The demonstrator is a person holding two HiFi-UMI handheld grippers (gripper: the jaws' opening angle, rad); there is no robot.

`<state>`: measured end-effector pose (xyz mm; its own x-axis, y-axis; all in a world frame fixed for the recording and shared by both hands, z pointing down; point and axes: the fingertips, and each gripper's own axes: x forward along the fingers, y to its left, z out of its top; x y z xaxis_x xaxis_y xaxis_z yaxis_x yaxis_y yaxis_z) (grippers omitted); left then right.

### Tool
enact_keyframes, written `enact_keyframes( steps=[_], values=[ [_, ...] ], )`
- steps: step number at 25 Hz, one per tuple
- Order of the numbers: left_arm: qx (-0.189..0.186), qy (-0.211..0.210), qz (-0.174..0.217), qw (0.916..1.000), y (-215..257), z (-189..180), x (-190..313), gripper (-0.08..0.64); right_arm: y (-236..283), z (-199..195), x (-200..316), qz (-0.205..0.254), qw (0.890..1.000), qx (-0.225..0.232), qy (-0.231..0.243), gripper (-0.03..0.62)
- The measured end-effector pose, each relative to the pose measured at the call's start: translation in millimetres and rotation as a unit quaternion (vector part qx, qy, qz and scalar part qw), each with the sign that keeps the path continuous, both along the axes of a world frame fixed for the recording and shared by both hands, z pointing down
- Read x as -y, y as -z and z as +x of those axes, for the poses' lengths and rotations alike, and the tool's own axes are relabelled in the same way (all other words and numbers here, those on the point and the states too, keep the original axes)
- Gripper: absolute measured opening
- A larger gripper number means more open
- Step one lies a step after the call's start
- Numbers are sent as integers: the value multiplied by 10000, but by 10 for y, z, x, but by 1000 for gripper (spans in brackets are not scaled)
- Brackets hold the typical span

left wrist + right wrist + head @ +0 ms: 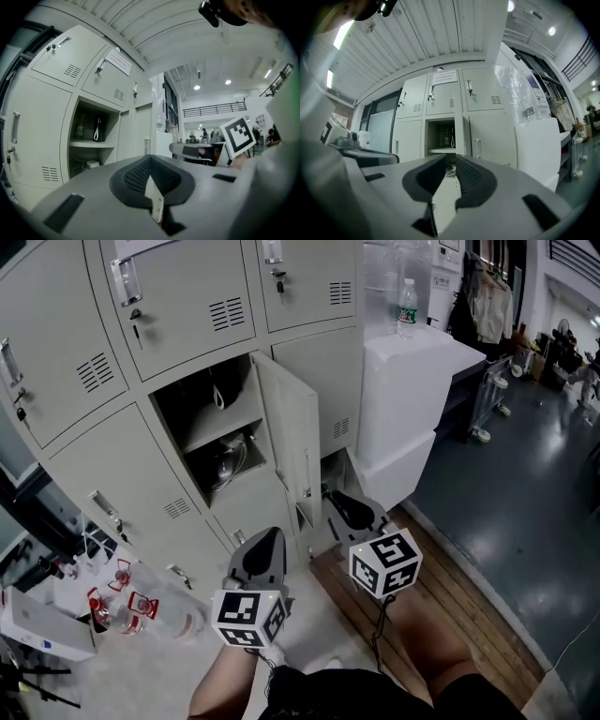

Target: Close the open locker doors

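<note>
Door [292, 432] hangs open on the middle locker [187, 399], just ahead of both grippers. Left gripper [265, 542] jaws closed, right gripper [345, 505] jaws slightly apart, empty. Risk: glancing push leaves it ajar.

The lockers [178, 306] are matt painted metal, the planks [450, 596] bare wood, the dark floor [525, 456] smooth and glossy.

A workshop hall's storage corner: grey metal lockers [178, 306], a dark glossy floor [506, 465], a railed mezzanine [213, 109].
</note>
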<state>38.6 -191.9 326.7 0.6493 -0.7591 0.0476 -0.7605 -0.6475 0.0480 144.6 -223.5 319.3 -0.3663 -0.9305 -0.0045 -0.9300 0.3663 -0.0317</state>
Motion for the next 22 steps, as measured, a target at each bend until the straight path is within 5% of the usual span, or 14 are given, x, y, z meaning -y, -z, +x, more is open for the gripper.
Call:
enact_keyframes(
  steps=[11, 22],
  values=[
    [72, -112, 122, 9998, 74, -66, 269, 2, -76, -30, 427, -219, 9998, 12, -5, 175],
    [85, -111, 46, 9999, 12, -149, 523, 2, -201, -86, 754, -409, 9992, -3, 15, 192]
  ],
)
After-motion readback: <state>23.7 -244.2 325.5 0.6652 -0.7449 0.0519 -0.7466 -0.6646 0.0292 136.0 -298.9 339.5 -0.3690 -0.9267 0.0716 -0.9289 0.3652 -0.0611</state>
